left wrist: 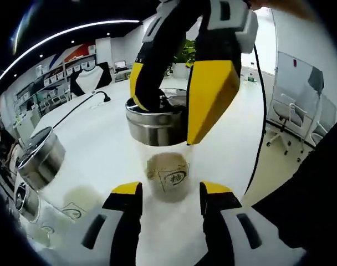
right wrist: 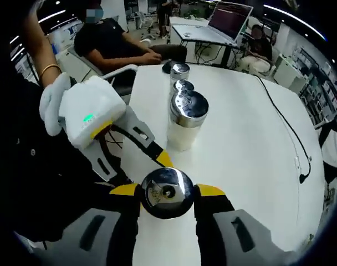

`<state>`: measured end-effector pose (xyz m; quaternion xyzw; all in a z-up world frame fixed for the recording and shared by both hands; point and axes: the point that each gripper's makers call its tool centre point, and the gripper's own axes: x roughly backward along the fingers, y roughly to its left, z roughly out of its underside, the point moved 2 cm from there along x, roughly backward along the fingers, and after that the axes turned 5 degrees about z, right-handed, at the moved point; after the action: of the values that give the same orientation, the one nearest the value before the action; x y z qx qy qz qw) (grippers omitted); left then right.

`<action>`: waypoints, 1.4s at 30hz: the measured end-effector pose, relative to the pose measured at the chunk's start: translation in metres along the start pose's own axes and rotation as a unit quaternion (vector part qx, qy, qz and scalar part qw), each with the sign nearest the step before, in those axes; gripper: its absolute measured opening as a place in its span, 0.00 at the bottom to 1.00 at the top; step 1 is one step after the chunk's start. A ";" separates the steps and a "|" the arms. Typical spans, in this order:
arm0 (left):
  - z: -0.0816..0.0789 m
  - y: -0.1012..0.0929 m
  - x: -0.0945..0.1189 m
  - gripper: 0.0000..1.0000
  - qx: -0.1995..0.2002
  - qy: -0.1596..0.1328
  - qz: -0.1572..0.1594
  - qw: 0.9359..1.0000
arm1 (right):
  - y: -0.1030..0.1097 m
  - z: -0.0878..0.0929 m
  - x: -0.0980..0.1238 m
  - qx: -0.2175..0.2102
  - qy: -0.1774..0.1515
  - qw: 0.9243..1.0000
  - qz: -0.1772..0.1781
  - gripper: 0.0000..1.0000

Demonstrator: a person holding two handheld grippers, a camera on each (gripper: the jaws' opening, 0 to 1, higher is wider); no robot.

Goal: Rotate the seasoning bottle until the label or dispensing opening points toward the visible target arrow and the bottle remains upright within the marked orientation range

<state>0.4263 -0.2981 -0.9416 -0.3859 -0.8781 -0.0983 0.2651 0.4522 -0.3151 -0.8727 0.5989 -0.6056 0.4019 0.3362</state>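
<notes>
The seasoning bottle (left wrist: 167,166) stands upright near one edge of the white table (left wrist: 102,149). The right gripper (right wrist: 167,193) clamps its steel cap (right wrist: 167,191) from above. The left gripper (left wrist: 169,193), jaws parted, flanks the glass body without gripping. Other shakers (right wrist: 186,119) stand further in.

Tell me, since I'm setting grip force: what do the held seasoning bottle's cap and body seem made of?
The cap looks like polished metal, probably steel: it mirrors the room and lights. The seasoning bottle has a clear body, glass or hard plastic, which I cannot tell apart; pale seasoning and a printed label show through. The right gripper clamps the cap.
</notes>
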 end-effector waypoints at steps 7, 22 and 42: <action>0.014 0.010 0.037 0.44 -0.016 0.005 -0.024 1.000 | -0.005 -0.007 -0.004 0.081 0.012 0.996 -0.029 0.36; 0.055 0.037 0.136 0.45 0.033 -0.048 -0.099 0.993 | 0.000 -0.012 -0.004 0.203 0.062 0.977 -0.034 0.37; 0.086 -0.005 0.208 0.46 0.068 -0.082 -0.171 0.980 | 0.000 -0.012 -0.005 0.090 0.077 0.993 -0.001 0.37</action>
<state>0.2720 -0.1384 -0.9012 -0.2181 -0.9544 -0.0500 0.1976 0.4519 -0.3021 -0.8713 0.5945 -0.5388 0.4995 0.3268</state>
